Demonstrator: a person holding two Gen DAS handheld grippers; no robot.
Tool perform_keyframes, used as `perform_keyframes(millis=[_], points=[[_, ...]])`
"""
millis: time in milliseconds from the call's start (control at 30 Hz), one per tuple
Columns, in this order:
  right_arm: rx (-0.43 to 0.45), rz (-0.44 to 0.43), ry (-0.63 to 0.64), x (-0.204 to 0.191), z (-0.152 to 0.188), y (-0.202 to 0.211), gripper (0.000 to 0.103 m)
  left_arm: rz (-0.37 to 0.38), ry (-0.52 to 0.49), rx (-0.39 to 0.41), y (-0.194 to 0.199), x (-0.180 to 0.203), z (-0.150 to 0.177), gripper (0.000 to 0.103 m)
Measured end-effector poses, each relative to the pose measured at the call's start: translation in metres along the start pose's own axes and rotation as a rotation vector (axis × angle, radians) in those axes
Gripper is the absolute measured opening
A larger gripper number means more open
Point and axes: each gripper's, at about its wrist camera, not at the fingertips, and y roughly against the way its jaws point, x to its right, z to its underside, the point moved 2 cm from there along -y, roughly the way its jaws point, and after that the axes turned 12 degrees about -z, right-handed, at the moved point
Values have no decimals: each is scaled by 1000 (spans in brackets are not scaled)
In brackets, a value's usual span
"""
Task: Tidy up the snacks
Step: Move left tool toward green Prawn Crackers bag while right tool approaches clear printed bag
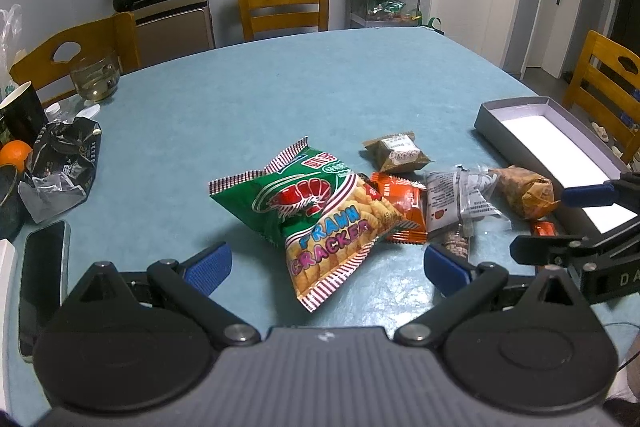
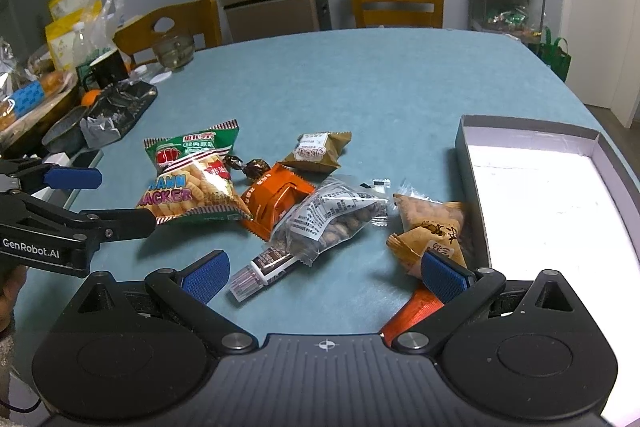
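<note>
Green and striped, the prawn cracker bag (image 1: 316,215) lies at the centre of the left wrist frame, between my left gripper (image 1: 328,267) fingers, which are spread wide and touch nothing. My right gripper (image 2: 326,273) is spread too, above the peanut packet (image 2: 332,219); the empty box (image 2: 560,187) sits at right.

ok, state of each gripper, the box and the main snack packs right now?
left gripper: open, empty
right gripper: open, empty
box: lidless, nothing visible inside
prawn cracker bag: sealed, on the table, overlapping the orange pack
orange pack: sealed, flat
clear nut pack: sealed, lying across the brown stick pack
</note>
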Motion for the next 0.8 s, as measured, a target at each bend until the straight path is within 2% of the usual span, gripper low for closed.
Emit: perform_keyframes(millis=[333, 533, 800], points=[[-1, -1, 2, 0, 0, -1, 103, -3, 9, 15, 3, -4, -1, 103], [-2, -10, 9, -1, 2, -1, 103, -13, 48, 27, 5, -16, -5, 103], [-4, -59, 21, -1, 1, -5, 103, -18, 72, 0, -14, -12, -13, 103]])
